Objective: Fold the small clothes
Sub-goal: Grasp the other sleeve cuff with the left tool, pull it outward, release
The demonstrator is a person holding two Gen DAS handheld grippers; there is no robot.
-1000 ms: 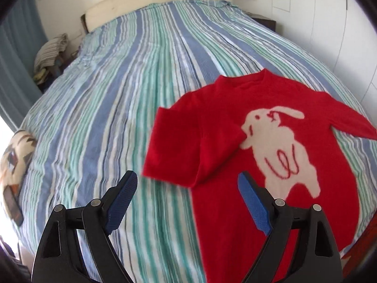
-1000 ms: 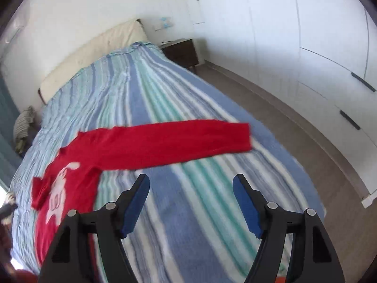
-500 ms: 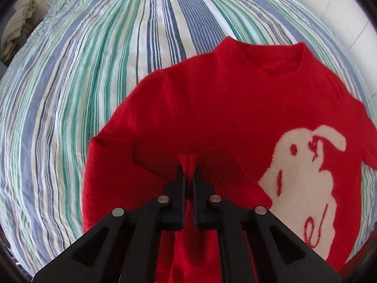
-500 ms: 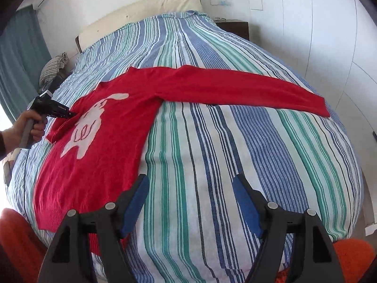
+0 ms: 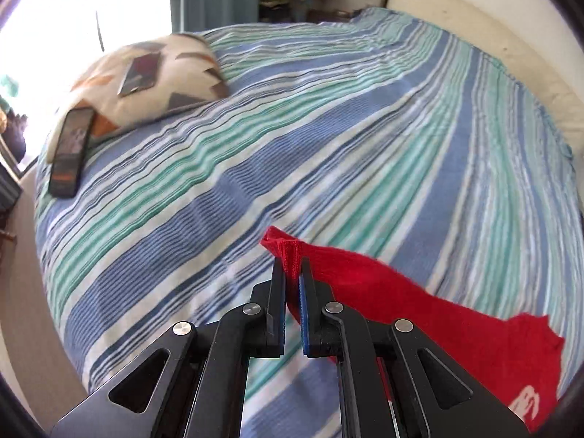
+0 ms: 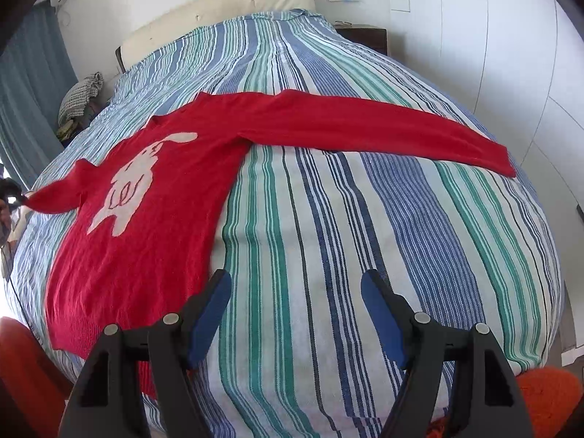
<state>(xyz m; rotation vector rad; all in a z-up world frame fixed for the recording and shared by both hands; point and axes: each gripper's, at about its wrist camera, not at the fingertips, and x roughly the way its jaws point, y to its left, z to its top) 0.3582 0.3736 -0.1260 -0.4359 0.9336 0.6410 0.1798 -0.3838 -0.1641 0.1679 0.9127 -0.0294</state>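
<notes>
In left gripper [image 5: 292, 273]: knitted red sleeve [image 5: 365, 284].

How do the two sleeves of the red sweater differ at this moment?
The left sleeve is pinched at its cuff by the left tool, shut on it and pulling it outward; the right sleeve lies free, flat and straight on the striped bedspread. The right tool is open. Both sleeves are plain red.

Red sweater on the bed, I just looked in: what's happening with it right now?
The red sweater lies face up on the striped bedspread, one sleeve stretched flat across it. The left gripper is shut on the cuff of the other sleeve, holding it out to the side. The right gripper is open above bare bedspread, holding nothing. No fold is made yet.
</notes>
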